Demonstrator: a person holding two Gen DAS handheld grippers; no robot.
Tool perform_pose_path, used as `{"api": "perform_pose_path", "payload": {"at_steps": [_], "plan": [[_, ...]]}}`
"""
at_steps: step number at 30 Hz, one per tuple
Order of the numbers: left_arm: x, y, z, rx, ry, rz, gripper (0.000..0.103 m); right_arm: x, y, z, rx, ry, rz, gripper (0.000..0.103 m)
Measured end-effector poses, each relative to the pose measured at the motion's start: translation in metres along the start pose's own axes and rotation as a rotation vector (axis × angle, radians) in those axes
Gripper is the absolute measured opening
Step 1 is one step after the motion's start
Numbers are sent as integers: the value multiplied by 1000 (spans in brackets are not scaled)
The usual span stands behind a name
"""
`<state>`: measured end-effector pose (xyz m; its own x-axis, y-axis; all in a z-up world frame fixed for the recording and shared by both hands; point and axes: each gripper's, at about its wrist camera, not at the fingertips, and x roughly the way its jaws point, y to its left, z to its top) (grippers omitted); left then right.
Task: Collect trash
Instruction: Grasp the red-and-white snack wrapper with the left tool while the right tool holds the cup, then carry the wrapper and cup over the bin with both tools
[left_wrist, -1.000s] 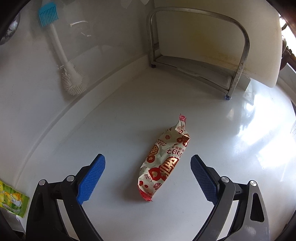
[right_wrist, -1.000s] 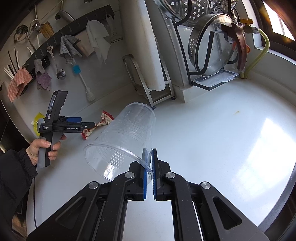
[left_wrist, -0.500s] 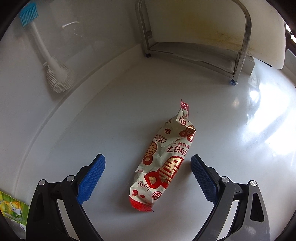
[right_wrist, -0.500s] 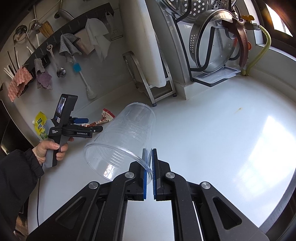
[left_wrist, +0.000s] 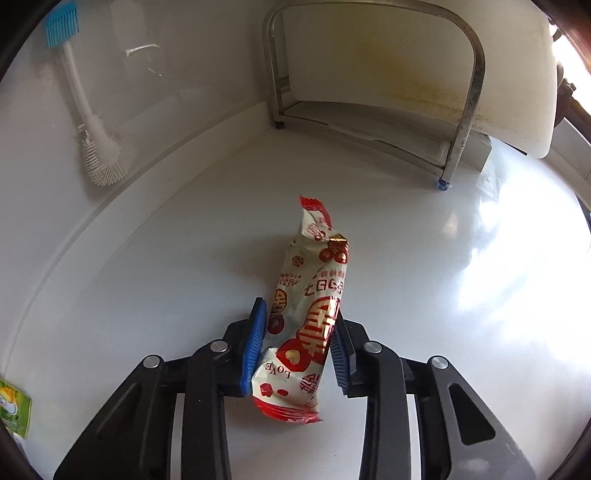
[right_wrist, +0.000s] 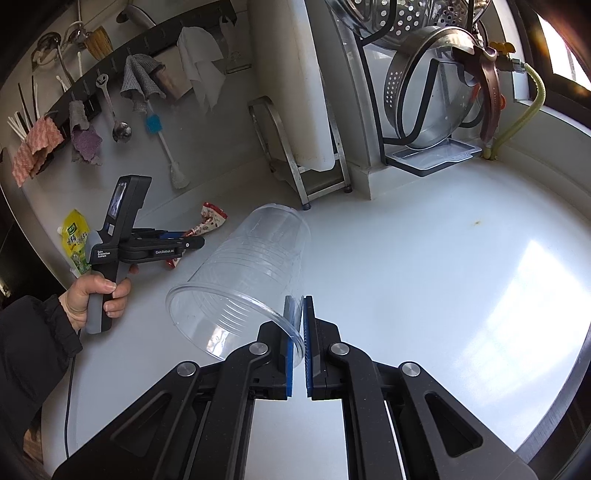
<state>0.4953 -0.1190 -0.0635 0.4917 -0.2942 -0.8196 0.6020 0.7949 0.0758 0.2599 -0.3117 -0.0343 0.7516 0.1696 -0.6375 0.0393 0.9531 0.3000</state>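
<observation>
The left gripper (left_wrist: 297, 334), wide apart before, is now closing around the wrapper (left_wrist: 308, 314); a clear cup (right_wrist: 243, 280) is pinched tight by the right gripper (right_wrist: 298, 343).

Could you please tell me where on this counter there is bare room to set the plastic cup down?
The counter lies bare right of the plastic cup, up to the drip tray. It is crowded on the left, around the snack wrapper and green pouch.
</observation>
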Motion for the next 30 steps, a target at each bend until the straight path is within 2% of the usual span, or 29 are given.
{"api": "perform_pose_path", "payload": {"at_steps": [2,8,12,16,19,24,30], "plan": [[-3,-4,-3,-5,0,-5,25,0,1,0,-4,-1,2,5],[-26,-13,-20,-45,-11,4,25,1,3,-1,-20,3,2,5],[-62,-18,-43,-112,-67,-3,25,-2,5,-5,-28,-1,-2,5],[-106,-35,-71,-121,-110,88,25,-8,11,-7,-34,-6,-2,5],[-151,-42,-94,-161,-179,101,25,-19,18,-13,-25,-19,6,5],[-216,-63,-141,-215,-268,132,25,-53,31,-43,-39,-29,-10,5],[-266,-98,-204,-242,-314,140,25,-111,56,-94,-72,-35,-17,5]]}}
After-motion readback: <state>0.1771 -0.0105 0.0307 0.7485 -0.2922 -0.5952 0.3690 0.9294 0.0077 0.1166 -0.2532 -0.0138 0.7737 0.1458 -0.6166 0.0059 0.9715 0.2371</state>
